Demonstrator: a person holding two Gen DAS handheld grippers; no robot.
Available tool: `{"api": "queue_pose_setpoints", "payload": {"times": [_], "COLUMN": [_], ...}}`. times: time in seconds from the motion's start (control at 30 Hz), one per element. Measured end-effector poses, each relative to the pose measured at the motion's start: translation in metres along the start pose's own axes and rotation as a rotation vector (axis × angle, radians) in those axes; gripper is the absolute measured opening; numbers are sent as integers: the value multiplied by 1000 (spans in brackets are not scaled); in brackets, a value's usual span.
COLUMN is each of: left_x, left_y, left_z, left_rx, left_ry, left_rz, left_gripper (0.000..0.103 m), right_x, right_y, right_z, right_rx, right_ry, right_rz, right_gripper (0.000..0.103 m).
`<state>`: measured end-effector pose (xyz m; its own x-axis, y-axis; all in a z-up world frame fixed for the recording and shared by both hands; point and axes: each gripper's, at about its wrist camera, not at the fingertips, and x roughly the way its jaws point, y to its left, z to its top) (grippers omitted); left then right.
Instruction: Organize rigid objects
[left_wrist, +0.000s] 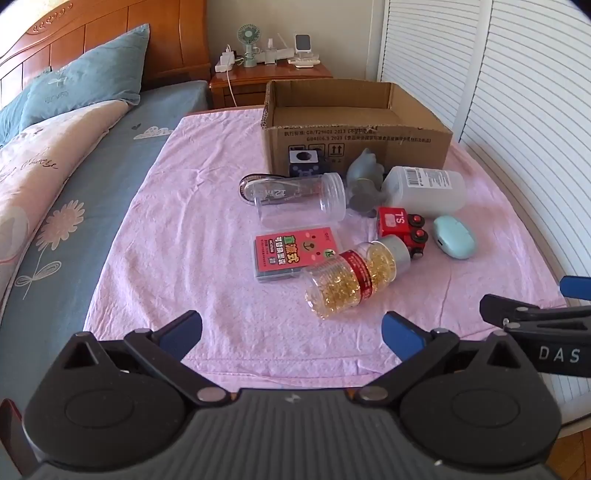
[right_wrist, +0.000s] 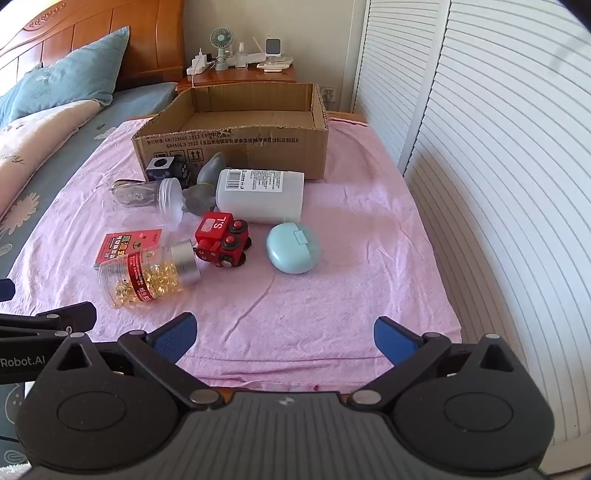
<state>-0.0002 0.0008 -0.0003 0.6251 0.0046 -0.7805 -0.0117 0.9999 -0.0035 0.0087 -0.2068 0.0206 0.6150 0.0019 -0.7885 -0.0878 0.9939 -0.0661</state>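
On the pink cloth (left_wrist: 192, 206) lie a capsule bottle (left_wrist: 354, 280) (right_wrist: 147, 275), a red toy train (left_wrist: 404, 230) (right_wrist: 223, 240), a mint case (left_wrist: 454, 236) (right_wrist: 293, 249), a white bottle (left_wrist: 424, 190) (right_wrist: 260, 195), a clear jar (left_wrist: 301, 201) (right_wrist: 147, 197), a red card box (left_wrist: 291, 254) (right_wrist: 125, 242), a grey figure (left_wrist: 364, 181) (right_wrist: 207, 181) and a dark cube (left_wrist: 304, 162) (right_wrist: 162, 168). The open cardboard box (left_wrist: 354, 140) (right_wrist: 236, 147) stands behind them. My left gripper (left_wrist: 291, 330) and right gripper (right_wrist: 284, 332) hover open over the cloth's near edge, holding nothing.
A bed with blue pillows (left_wrist: 85, 74) and a flowered quilt (left_wrist: 37, 166) lies to the left. A wooden nightstand (left_wrist: 269, 75) with a small fan (left_wrist: 247, 44) stands behind the box. White louvred doors (right_wrist: 498, 166) close off the right side.
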Motion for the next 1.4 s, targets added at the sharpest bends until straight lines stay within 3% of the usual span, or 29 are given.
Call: {"api": "queue_pose_setpoints", "payload": {"times": [1.4], "left_x": [1], "left_y": [-2], "left_z": [5], "left_rx": [-7], "left_ry": [-8], "left_rz": [-7], "left_gripper": [102], "right_x": [0], "right_y": [-2], "right_z": [5], "right_rx": [-2], "right_ry": [-7], "right_rz": [-6], "right_gripper": [103]}}
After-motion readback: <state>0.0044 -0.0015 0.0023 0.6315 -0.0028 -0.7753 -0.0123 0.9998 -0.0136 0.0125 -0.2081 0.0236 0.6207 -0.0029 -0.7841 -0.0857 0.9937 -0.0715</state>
